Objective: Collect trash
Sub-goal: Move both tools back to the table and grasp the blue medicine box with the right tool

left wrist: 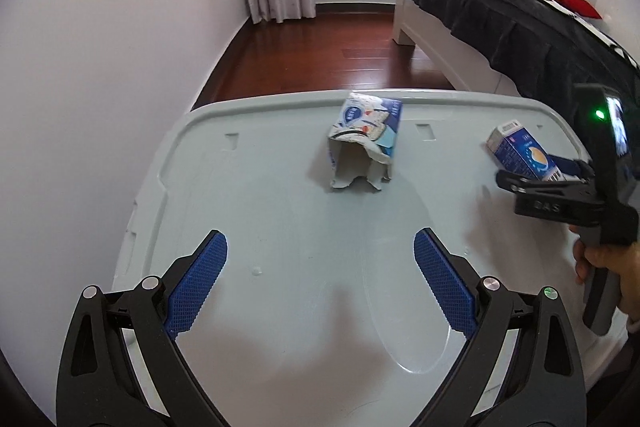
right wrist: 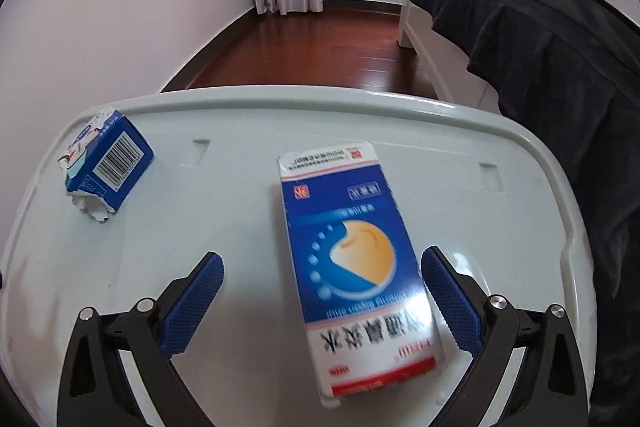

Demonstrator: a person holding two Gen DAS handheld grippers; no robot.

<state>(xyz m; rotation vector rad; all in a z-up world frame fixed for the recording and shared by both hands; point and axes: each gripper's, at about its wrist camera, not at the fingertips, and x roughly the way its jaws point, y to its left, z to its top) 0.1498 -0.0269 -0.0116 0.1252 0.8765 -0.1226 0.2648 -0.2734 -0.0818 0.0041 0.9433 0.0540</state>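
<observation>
Box: medicine box (right wrist: 352, 267) lay flat on the pale plastic lid (right wrist: 240, 195), lengthwise between the right gripper (right wrist: 320, 291) fingers, off-centre toward the 3 o'clock finger and blurred.
Right jaws: spread wide, not yet pinching; judged lined up to close across its narrow sides.
Torn carton: torn carton (left wrist: 366, 143) lay at 12 o'clock from the left gripper (left wrist: 320, 279), well apart.
Left jaws: released, holding nothing, likely waiting.
Beyond: bed (left wrist: 500, 27) at 2 o'clock.

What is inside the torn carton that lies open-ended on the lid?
The torn carton shows a bare grey cardboard interior through its ragged open end; nothing is visible in it. The deep far end is in shadow and cannot be checked. It rests on the pale plastic lid.
</observation>
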